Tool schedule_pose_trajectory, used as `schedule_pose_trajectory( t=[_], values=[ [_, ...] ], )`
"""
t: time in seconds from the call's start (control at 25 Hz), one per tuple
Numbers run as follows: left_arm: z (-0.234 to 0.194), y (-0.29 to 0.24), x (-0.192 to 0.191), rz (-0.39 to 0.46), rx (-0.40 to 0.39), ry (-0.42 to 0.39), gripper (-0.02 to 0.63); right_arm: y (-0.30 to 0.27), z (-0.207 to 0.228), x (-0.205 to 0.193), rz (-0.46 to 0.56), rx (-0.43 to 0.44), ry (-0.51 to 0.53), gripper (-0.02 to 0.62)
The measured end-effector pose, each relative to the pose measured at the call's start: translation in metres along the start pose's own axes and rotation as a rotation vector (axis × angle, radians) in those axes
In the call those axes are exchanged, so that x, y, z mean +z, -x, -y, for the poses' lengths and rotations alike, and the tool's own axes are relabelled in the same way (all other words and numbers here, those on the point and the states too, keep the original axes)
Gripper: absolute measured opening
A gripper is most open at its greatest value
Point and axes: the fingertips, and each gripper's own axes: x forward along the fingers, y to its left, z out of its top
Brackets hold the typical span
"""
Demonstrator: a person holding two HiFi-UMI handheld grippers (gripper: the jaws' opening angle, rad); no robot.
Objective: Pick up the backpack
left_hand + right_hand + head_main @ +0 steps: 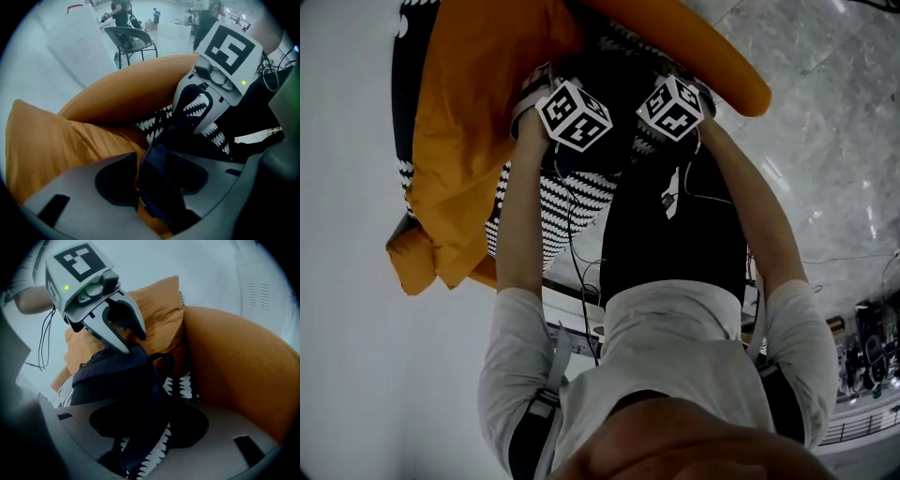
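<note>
Backpack, dark soft fabric, straps inside wide jaws of left gripper, right gripper

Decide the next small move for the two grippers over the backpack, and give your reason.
Probably close both grippers. The left gripper and right gripper stand open, each with a dark fold of the backpack between its pads. The backpack lies against the orange cushion, so a grip must come before lifting.

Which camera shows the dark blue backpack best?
The right gripper view: the backpack shows its body and top loop. The left gripper view catches only a strap; the head view shows just a dark patch.
</note>
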Motion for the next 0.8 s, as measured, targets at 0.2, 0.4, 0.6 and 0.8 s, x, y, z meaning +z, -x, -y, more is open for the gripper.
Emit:
schedule_pose_trajectory(
  t=[0.2, 0.4, 0.6, 0.8],
  values=[
    [0.000, -0.012, -0.013, -0.027, -0.004, -0.010, 0.186, -0.016, -0.001, 0.002, 0.008, 0.019, 0.022, 0.250],
    [-0.001, -0.023, -0.018, -0.060, -0.008, -0.001, 0.187, -0.032, 0.005, -0.003, 0.003, 0.035, 0.003, 0.253],
    [0.001, -0.027, -0.019, -0.075, 0.001, -0.001, 0.186, -0.041, 0.007, -0.005, 0.003, 0.057, -0.035, 0.253],
    [0.010, -0.033, -0.028, -0.096, -0.015, -0.001, 0.184, -0.044, 0.007, -0.006, 0.002, 0.042, -0.043, 0.224]
  ],
)
